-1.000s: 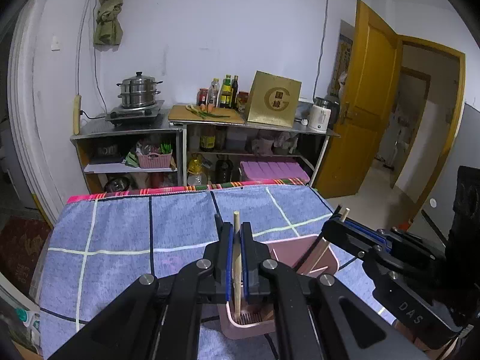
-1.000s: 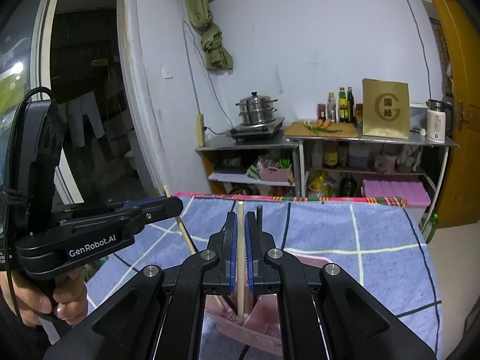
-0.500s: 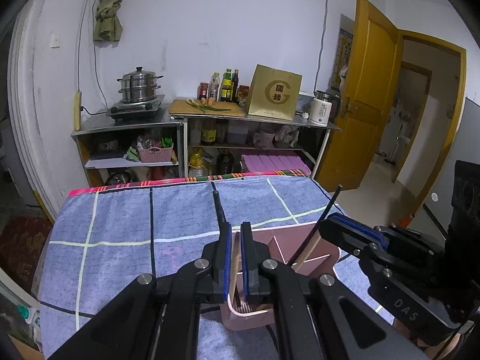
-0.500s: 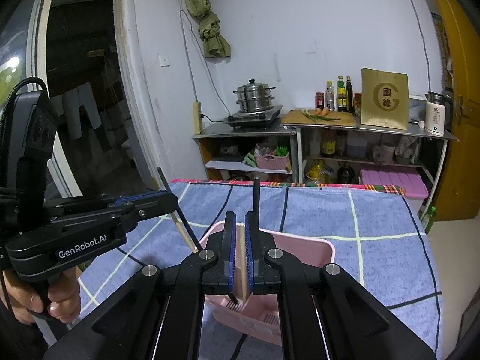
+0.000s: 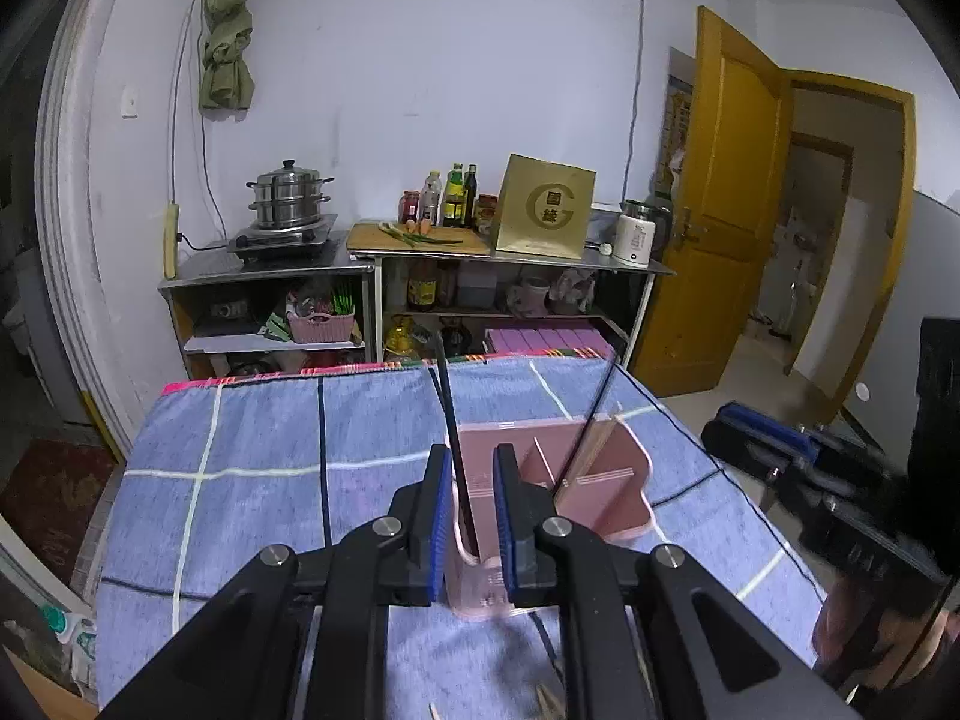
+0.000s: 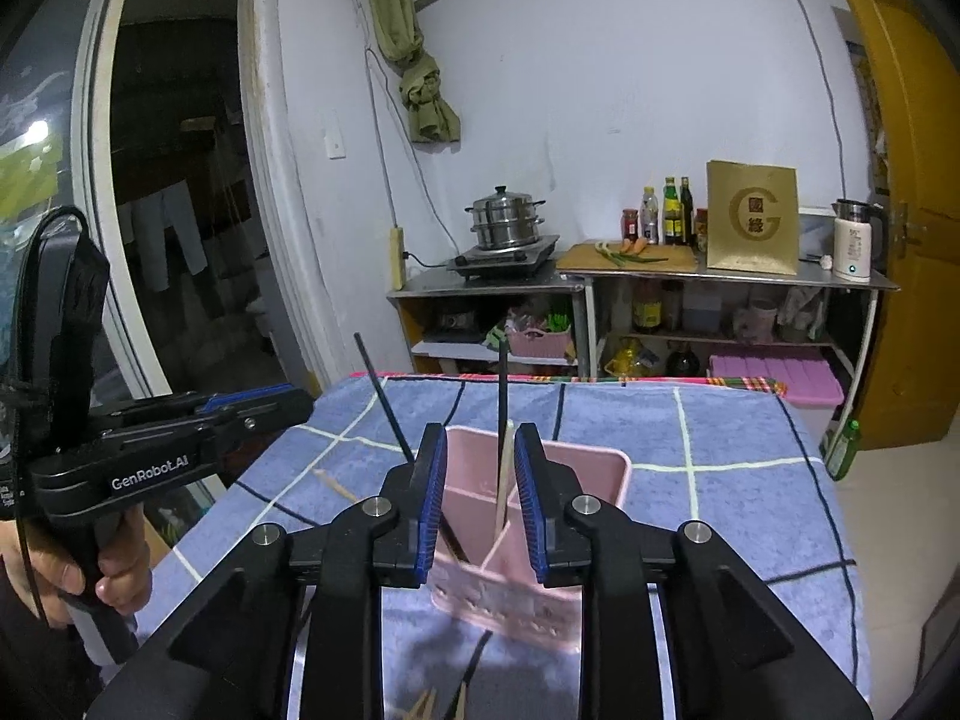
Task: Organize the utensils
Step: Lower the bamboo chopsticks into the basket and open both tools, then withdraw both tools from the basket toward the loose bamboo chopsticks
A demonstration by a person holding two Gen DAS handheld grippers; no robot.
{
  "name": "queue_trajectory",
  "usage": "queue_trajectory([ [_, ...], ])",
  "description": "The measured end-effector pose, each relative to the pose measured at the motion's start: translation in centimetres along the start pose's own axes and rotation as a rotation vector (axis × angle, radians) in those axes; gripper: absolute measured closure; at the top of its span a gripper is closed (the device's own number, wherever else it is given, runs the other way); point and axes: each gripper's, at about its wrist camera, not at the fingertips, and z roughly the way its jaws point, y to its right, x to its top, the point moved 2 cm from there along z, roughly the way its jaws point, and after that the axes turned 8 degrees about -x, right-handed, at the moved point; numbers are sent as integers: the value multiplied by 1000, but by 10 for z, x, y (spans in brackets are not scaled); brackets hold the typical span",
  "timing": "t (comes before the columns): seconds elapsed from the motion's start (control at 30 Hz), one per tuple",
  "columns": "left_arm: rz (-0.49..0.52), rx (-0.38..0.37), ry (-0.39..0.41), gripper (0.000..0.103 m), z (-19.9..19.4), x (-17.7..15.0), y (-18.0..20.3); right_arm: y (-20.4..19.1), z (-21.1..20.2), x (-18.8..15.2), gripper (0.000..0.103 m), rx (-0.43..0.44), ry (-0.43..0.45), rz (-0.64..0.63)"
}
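A pink caddy (image 5: 606,480) (image 6: 594,468) stands on the blue checked cloth. My left gripper (image 5: 473,504) is at its near corner with its jaws opening. A black chopstick (image 5: 449,408) stands in the caddy between the pads, with a gap on each side. My right gripper (image 6: 483,498) also has its jaws opening. A black chopstick (image 6: 501,390) and a wooden chopstick (image 6: 503,492) stand in the caddy between its pads, untouched. Each gripper shows in the other's view: the right gripper (image 5: 768,438) at the far right, the left gripper (image 6: 240,414) at the left beside the leaning black stick (image 6: 384,402).
A loose wooden chopstick (image 6: 333,483) lies on the cloth left of the caddy, and more stick tips (image 6: 429,702) show near the front edge. Metal shelves (image 5: 420,264) with a pot, bottles, a gold bag and a kettle line the back wall. A yellow door (image 5: 732,198) stands open at right.
Both grippers were shut on sticks above the caddy. Now both have drawn back towards me, their jaws have parted, and the sticks stand in the caddy on their own.
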Motion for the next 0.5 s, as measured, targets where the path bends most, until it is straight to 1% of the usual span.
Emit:
queue_trajectory([
  [0.17,7,-7,-1,90,-23,-32,11,5,-26,-17,79,4,-1,16],
  [0.23,-2,-20,0,90,-31,-45,15,5,-34,-26,79,22,-13,22],
  [0.5,-10,-61,-27,90,-50,-94,35,3,-59,-61,79,5,-44,-7],
])
